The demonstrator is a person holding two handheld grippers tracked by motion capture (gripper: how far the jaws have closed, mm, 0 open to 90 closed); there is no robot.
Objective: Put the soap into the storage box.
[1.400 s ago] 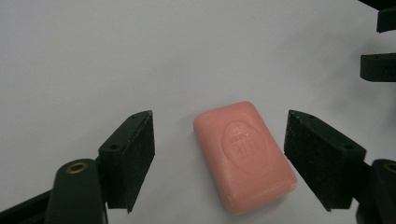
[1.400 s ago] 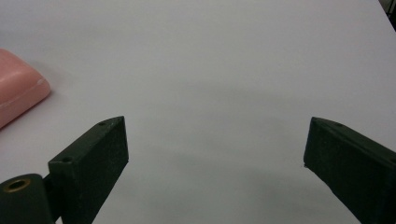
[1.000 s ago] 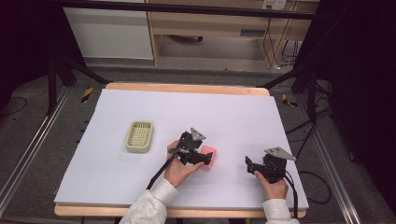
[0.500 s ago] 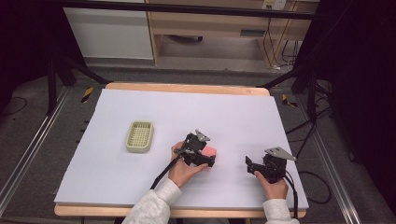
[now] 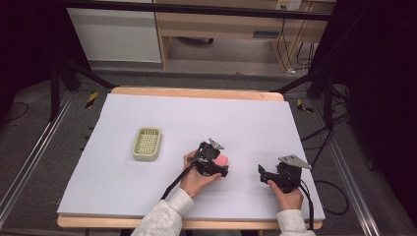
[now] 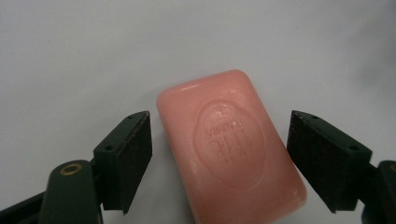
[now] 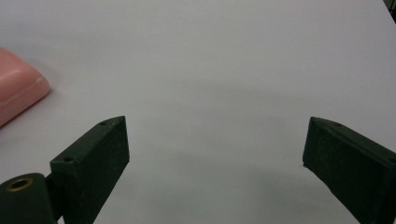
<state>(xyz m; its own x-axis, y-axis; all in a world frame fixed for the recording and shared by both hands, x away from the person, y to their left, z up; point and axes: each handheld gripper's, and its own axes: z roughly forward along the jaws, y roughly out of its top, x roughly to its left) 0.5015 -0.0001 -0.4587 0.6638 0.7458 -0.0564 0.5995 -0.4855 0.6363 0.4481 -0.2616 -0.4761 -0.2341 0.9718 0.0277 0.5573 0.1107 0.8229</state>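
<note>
At the left of the white counter [image 5: 147, 206] sits a pale green basket [image 5: 147, 144], lying flat and well apart from both hands.

Right of it, near the middle of the counter's near half, the person's left hand [image 5: 194, 177] holds the left hand-held gripper [image 5: 222, 167] low over a pink soap [image 5: 223, 160]. In the left gripper view the soap [image 6: 231, 144] lies flat on the counter [image 6: 93, 56] with its stamped face up, slightly askew to the jaws. It sits between the two black pads [image 6: 130, 161], which stand open on either side of it: a sliver of counter shows between the near-left pad and the soap's edge, and a like gap on the other side. The jaws have just been closing a little, with the soap between them but not yet pressed. A black cable runs back from this gripper along the white sleeve [image 5: 164, 219].

Further right, well apart from the soap, the right hand [image 5: 287, 196] holds the right hand-held gripper [image 5: 263, 174] close to the counter, its grey three-cornered plate on top, its jaws pointing left toward the soap. In the right gripper view its jaws stand wide open over bare counter [image 7: 210, 70] with nothing between them, and a corner of the soap [image 7: 18, 91] shows at the far left edge.
</note>
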